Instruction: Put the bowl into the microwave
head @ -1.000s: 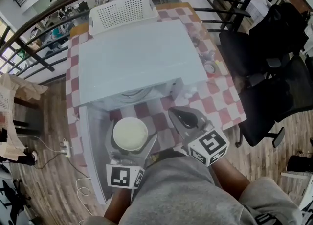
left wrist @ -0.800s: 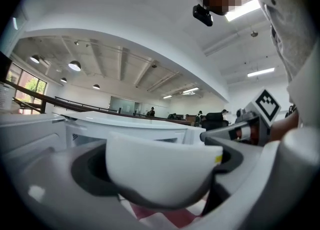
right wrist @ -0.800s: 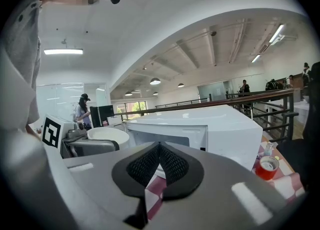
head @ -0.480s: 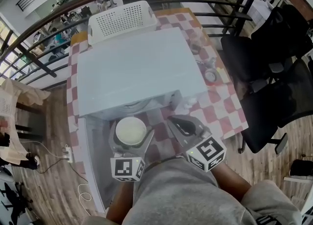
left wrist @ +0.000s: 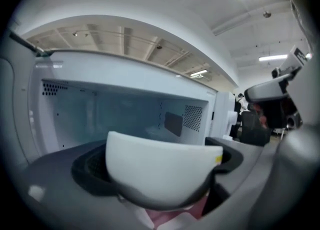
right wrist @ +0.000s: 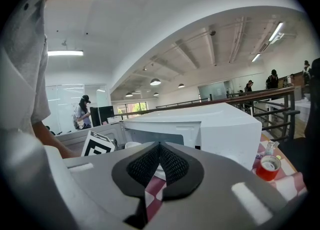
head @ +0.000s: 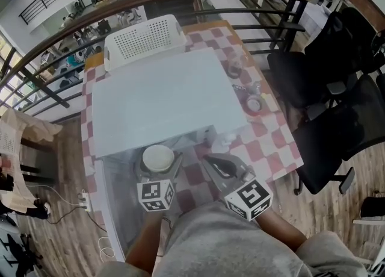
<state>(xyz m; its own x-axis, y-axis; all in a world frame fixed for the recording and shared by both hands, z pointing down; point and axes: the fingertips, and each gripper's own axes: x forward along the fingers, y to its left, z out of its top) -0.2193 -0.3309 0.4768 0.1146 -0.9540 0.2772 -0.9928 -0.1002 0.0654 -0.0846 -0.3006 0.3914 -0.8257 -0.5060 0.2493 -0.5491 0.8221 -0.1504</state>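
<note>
Checkered tablecloth [head: 267, 143] under open microwave [head: 162, 98]; bowl [head: 157, 156] pinched in left gripper [head: 159, 165]; right gripper [head: 213, 162], jaws together

The head view looks steeply down from above the person onto the top of the microwave [head: 162, 98] and the table [head: 267, 143] round it. The left gripper view sits low and very near, facing straight into the open cavity over the bowl [left wrist: 160, 169]. The right gripper view sits a little further back and to the right, facing the front corner. All three share the microwave.
</note>
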